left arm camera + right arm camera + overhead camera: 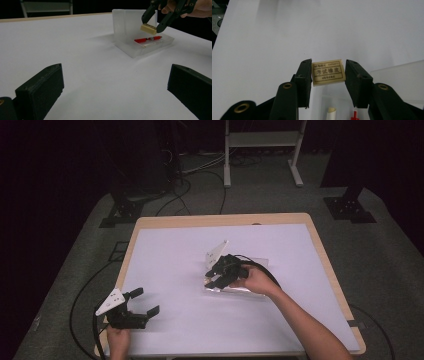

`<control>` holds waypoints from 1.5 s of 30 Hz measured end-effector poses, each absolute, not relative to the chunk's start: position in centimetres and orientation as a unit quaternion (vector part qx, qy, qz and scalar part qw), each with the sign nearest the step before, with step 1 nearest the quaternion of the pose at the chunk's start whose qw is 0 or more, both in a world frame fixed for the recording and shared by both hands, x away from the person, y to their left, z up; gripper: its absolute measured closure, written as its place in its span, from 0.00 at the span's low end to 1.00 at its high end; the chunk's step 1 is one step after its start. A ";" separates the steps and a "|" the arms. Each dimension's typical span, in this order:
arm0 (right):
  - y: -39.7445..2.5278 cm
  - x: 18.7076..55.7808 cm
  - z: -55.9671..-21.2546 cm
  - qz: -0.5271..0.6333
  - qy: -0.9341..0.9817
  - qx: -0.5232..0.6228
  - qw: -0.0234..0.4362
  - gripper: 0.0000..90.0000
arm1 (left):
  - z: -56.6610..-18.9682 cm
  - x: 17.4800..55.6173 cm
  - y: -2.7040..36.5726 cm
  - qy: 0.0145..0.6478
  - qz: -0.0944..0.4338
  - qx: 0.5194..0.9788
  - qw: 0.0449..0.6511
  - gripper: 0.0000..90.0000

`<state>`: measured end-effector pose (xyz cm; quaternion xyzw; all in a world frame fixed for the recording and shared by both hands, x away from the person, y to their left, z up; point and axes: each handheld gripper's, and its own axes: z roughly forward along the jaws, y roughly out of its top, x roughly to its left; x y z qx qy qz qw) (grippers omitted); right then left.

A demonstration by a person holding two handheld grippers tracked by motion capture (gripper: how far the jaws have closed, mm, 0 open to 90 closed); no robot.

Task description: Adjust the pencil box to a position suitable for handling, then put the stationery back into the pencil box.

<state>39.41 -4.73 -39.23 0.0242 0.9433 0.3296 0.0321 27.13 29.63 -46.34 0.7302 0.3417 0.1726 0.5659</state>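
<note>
My right gripper [328, 75] is shut on a cream eraser [328, 72] with printed characters, its jaws pressing both short ends. In the left gripper view the eraser [148, 28] hangs above a clear plastic case [140, 47] with its lid standing upright. A red pen [148, 39] lies inside the case. In the high view the right gripper [220, 276] hovers over the case [250, 290] near the table's middle. My left gripper [145, 302] rests open near the front left corner, with nothing between its jaws.
A white sheet [175, 260] covers the wooden table [220, 219]. Something cream-coloured and tube-like [332, 113] shows below the eraser in the case. Cables and stand legs [227, 175] lie on the floor beyond the table.
</note>
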 end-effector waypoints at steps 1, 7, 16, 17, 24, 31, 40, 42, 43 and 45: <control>-4.7 39.5 -39.2 0.330 0.943 0.024 0.033 0.63 | -46.3 27.1 29.6 0.342 0.173 0.730 0.565 0.00; -4.7 39.7 -38.8 0.331 0.943 0.026 0.035 0.63 | -46.3 27.1 29.6 0.341 0.172 0.730 0.567 0.00; -4.8 40.2 -38.8 0.333 0.942 0.029 0.036 0.63 | -46.3 27.2 29.6 0.341 0.172 0.730 0.566 0.00; -4.8 40.2 -38.8 0.333 0.942 0.031 0.036 0.63 | -46.3 27.1 29.6 0.341 0.172 0.730 0.566 0.00; -4.8 40.6 -39.1 0.334 0.941 0.035 0.036 0.63 | -46.3 27.2 29.6 0.341 0.172 0.732 0.565 0.00; -4.9 41.2 -39.6 0.328 0.943 0.045 0.032 0.63 | -46.3 27.1 29.6 0.340 0.171 0.732 0.566 0.00; -4.9 41.9 -40.4 0.320 0.945 0.055 0.029 0.63 | -46.3 27.1 29.6 0.340 0.171 0.732 0.565 0.00; -4.8 42.0 -40.7 0.317 0.946 0.055 0.027 0.63 | -46.3 27.1 29.6 0.340 0.172 0.732 0.565 0.00; -4.8 42.0 -40.8 0.316 0.947 0.055 0.026 0.63 | -46.3 27.1 29.6 0.340 0.172 0.732 0.565 0.00; -4.7 42.1 -41.1 0.314 0.947 0.060 0.024 0.63 | -46.3 27.1 29.6 0.340 0.171 0.731 0.566 0.00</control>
